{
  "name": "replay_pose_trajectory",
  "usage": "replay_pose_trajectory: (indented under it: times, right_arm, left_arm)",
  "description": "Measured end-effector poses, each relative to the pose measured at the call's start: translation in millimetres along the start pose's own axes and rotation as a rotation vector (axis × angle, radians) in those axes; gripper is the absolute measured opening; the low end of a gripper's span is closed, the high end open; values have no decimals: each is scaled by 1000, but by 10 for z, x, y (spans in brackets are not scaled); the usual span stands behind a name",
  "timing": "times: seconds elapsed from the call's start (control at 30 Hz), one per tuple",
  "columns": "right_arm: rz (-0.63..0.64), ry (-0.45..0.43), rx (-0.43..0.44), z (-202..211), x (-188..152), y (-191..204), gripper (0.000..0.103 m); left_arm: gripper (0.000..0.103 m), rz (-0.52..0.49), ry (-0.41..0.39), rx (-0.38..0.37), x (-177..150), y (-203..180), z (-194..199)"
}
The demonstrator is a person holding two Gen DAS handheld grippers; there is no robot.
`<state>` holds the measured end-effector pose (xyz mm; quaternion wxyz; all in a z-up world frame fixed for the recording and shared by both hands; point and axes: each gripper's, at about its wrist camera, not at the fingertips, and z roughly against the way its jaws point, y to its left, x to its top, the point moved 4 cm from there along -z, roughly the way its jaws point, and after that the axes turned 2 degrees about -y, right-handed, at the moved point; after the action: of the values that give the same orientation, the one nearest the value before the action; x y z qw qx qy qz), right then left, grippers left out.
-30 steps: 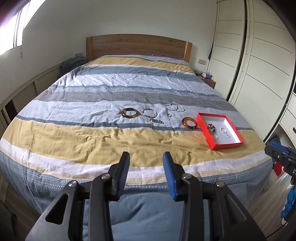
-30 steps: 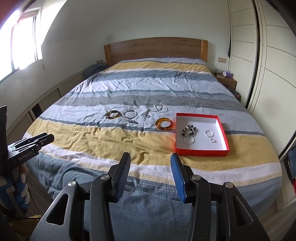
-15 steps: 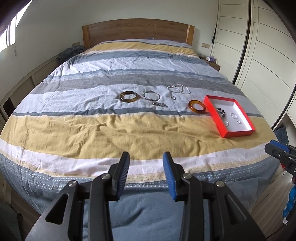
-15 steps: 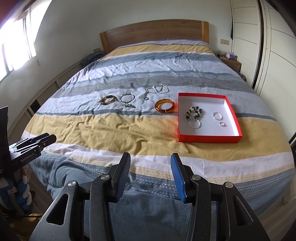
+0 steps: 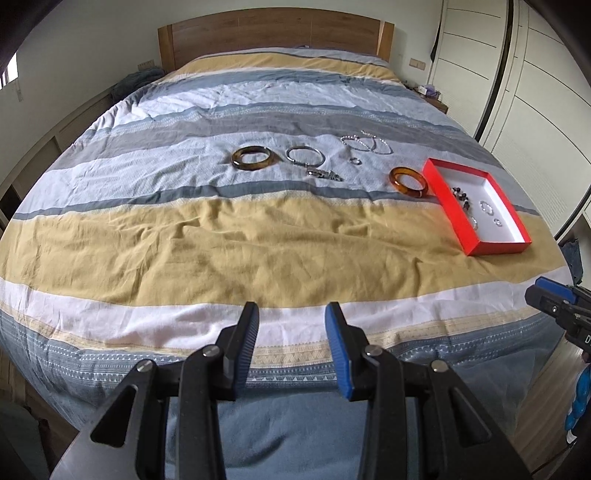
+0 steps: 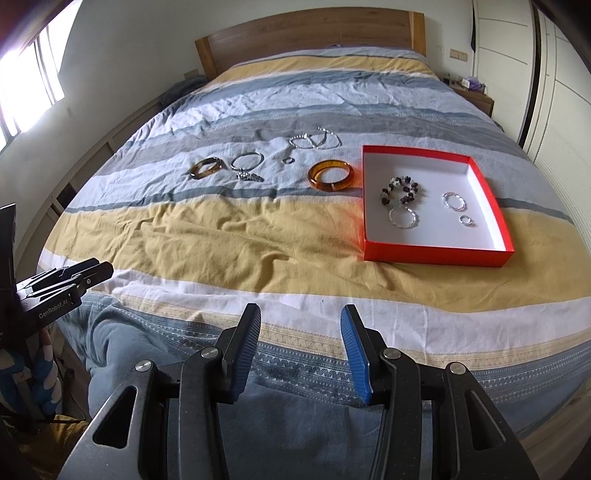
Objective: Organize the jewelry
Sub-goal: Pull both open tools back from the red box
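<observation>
A red box (image 6: 434, 254) with a white inside lies on the bed at the right; it also shows in the left wrist view (image 5: 443, 188). In it are a beaded bracelet (image 6: 400, 190) and silver rings (image 6: 454, 201). Left of the box lie an amber bangle (image 6: 330, 175), a small ring (image 6: 288, 160), silver chains (image 6: 314, 140), a silver bracelet (image 6: 246, 161) with a charm, and a brown bangle (image 6: 207, 168). My left gripper (image 5: 291, 317) and right gripper (image 6: 301, 319) are open and empty over the near edge of the bed.
The striped bedspread (image 5: 258, 236) covers a bed with a wooden headboard (image 5: 273, 33). White wardrobe doors (image 5: 535, 92) stand at the right, a nightstand (image 6: 472, 92) beside the headboard, a window (image 6: 26, 85) at the left.
Both grippers have moved forward and tilted down toward the bed, so the jewelry and box appear nearer. The jaws stay open. Nothing on the bed has moved.
</observation>
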<state>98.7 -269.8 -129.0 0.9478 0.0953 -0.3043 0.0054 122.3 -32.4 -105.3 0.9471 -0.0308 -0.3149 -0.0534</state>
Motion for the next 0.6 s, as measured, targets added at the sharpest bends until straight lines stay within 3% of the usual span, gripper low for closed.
replay_pose_trajectory:
  times: [0.6]
  right_arm:
    - [63,81,42,-567,164,-51,45]
  left_arm:
    - [35,-15,98,15,30,4,-583]
